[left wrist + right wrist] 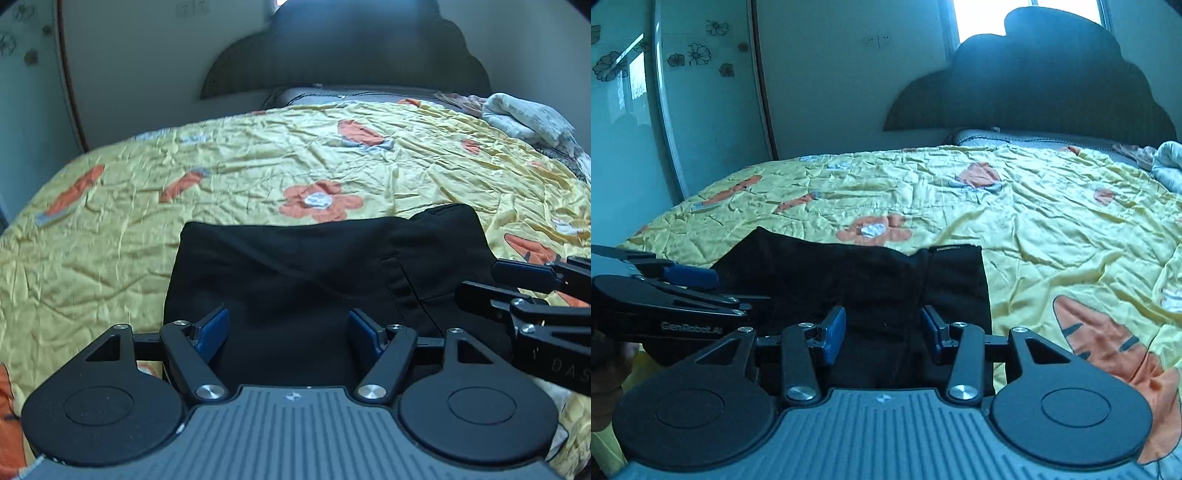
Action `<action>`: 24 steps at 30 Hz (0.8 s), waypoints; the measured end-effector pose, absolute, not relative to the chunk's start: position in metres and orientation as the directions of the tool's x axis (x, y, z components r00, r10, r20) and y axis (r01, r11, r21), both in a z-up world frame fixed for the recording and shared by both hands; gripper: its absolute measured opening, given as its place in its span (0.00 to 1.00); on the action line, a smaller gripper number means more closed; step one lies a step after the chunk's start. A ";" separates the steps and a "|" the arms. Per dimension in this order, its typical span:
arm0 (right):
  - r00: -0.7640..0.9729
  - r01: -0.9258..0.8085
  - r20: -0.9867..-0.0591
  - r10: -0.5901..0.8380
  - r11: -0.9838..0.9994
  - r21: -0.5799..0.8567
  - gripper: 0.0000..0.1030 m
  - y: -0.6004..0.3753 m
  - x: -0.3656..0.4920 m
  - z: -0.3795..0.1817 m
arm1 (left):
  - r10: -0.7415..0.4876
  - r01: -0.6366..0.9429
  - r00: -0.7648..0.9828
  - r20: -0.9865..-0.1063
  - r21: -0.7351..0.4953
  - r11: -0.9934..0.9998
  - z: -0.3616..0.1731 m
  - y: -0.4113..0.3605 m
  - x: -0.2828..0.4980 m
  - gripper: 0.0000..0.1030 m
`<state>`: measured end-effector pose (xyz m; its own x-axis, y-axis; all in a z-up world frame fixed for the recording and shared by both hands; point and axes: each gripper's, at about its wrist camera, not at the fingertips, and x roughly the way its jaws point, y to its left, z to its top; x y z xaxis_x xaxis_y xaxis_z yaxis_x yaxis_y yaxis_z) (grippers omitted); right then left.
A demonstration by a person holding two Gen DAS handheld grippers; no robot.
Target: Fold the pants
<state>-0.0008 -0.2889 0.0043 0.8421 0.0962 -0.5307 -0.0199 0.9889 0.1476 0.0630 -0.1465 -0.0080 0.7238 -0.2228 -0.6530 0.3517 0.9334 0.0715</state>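
- Lying folded on the yellow quilt, near its front edge: black pants.
- Hovering over the pants with jaws spread, pinching nothing: left gripper.
- Hovering just beside it over the pants' right part, jaws parted, gripping nothing: right gripper.
- Sitting bunched at the far right corner: pale cloth.

Dim, bluish daylight (fisheye-warped edges)
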 end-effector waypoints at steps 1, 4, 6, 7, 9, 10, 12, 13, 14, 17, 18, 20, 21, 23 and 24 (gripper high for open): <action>0.840 -0.022 -0.534 0.097 0.989 0.147 0.44 -0.288 0.000 0.004 | -0.223 0.349 0.721 -0.657 0.066 0.935 -0.008 -0.146 0.062 0.73; 0.831 -0.025 -0.547 0.102 0.989 0.146 0.45 -0.286 0.002 0.001 | -0.218 0.345 0.723 -0.656 0.069 0.936 -0.009 -0.146 0.060 0.75; 0.823 -0.030 -0.558 0.106 0.989 0.143 0.48 -0.284 0.002 -0.001 | -0.213 0.346 0.722 -0.658 0.076 0.935 -0.009 -0.146 0.059 0.76; 0.821 -0.032 -0.561 0.105 0.990 0.138 0.51 -0.283 0.001 -0.002 | -0.213 0.346 0.721 -0.659 0.076 0.935 -0.009 -0.147 0.059 0.76; 0.820 -0.035 -0.563 0.099 0.992 0.124 0.60 -0.282 0.000 -0.004 | -0.213 0.346 0.719 -0.662 0.075 0.935 -0.010 -0.146 0.059 0.77; 0.820 -0.037 -0.564 0.097 0.992 0.117 0.60 -0.281 -0.001 -0.004 | -0.213 0.346 0.718 -0.662 0.074 0.935 -0.010 -0.146 0.060 0.77; 0.819 -0.040 -0.565 0.097 0.993 0.113 0.60 -0.281 -0.001 -0.005 | -0.214 0.347 0.718 -0.663 0.074 0.935 -0.011 -0.146 0.060 0.77; 0.819 -0.040 -0.565 0.096 0.993 0.112 0.60 -0.281 -0.001 -0.005 | -0.214 0.348 0.718 -0.662 0.076 0.934 -0.011 -0.145 0.060 0.78; 0.820 -0.039 -0.565 0.096 0.993 0.113 0.60 -0.282 -0.001 -0.005 | -0.213 0.351 0.720 -0.661 0.080 0.933 -0.011 -0.145 0.060 0.78; 0.826 -0.031 -0.555 0.098 0.991 0.128 0.60 -0.286 -0.001 -0.004 | -0.210 0.354 0.729 -0.652 0.096 0.930 -0.008 -0.142 0.062 0.79; 0.828 -0.027 -0.552 0.101 0.990 0.141 0.61 -0.290 0.000 -0.004 | -0.209 0.350 0.736 -0.644 0.099 0.931 -0.007 -0.139 0.063 0.79; 0.829 -0.013 -0.547 0.117 0.982 0.190 0.66 -0.302 0.002 -0.004 | -0.213 0.343 0.747 -0.630 0.090 0.935 -0.003 -0.128 0.069 0.82; 0.830 -0.006 -0.542 0.129 0.975 0.222 0.68 -0.311 0.004 -0.005 | -0.219 0.337 0.744 -0.631 0.072 0.939 -0.002 -0.120 0.074 0.83; 0.829 0.020 -0.541 0.142 0.959 0.282 0.69 -0.331 0.010 -0.008 | -0.250 0.331 0.717 -0.651 0.002 0.944 -0.002 -0.100 0.089 0.83; 0.823 0.037 -0.548 0.151 0.948 0.316 0.69 -0.342 0.013 -0.012 | -0.272 0.329 0.692 -0.668 -0.043 0.943 -0.003 -0.089 0.098 0.83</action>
